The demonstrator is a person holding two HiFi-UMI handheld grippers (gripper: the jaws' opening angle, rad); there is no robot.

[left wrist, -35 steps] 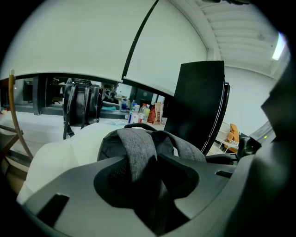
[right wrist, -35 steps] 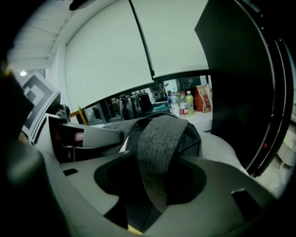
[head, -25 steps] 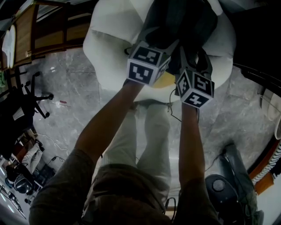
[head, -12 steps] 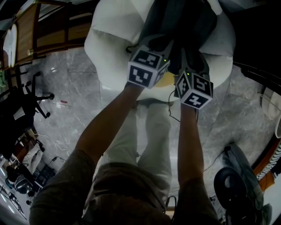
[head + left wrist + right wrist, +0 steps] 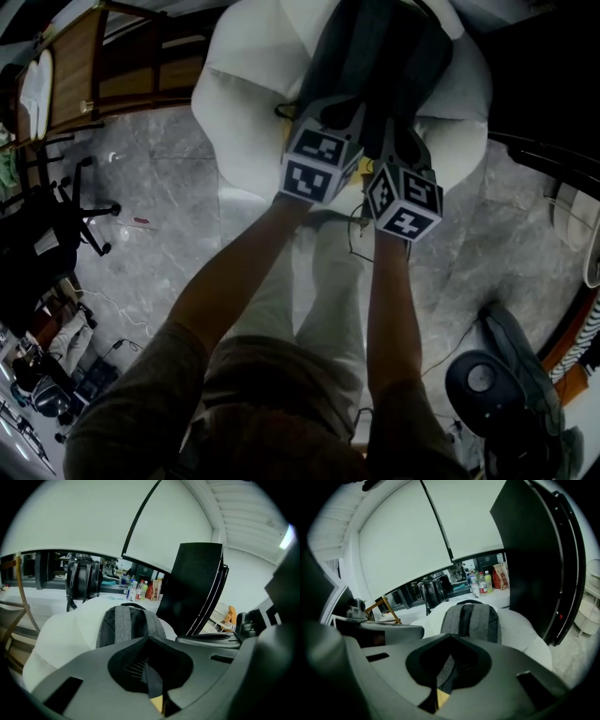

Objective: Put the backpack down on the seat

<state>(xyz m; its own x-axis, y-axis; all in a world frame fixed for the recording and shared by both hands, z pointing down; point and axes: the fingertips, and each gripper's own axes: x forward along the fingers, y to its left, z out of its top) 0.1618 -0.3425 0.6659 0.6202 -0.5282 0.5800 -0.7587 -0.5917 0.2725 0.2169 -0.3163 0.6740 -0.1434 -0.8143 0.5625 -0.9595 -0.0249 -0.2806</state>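
Note:
The grey-and-black backpack [image 5: 375, 56] lies on the white cushioned seat [image 5: 248, 94], straps up. It sits a short way ahead of both sets of jaws in the left gripper view [image 5: 129, 625] and the right gripper view [image 5: 471, 620]. My left gripper [image 5: 337, 98] and right gripper [image 5: 398, 131] hover side by side over the seat's near edge. Both have just been closing, and the jaws now meet with nothing between them in the left gripper [image 5: 147, 641] and the right gripper [image 5: 451, 639]. Neither touches the backpack.
Wooden furniture [image 5: 75, 75] stands at the upper left, with a black office chair [image 5: 56, 225] below it. A dark round appliance [image 5: 483, 380] sits on the marble floor at the lower right. A tall black panel [image 5: 192, 588] stands beside the seat. A black bag [image 5: 84, 578] and bottles [image 5: 138, 590] are behind it.
Both grippers have drawn back a little from the backpack toward the person. The backpack stays lying on the seat.

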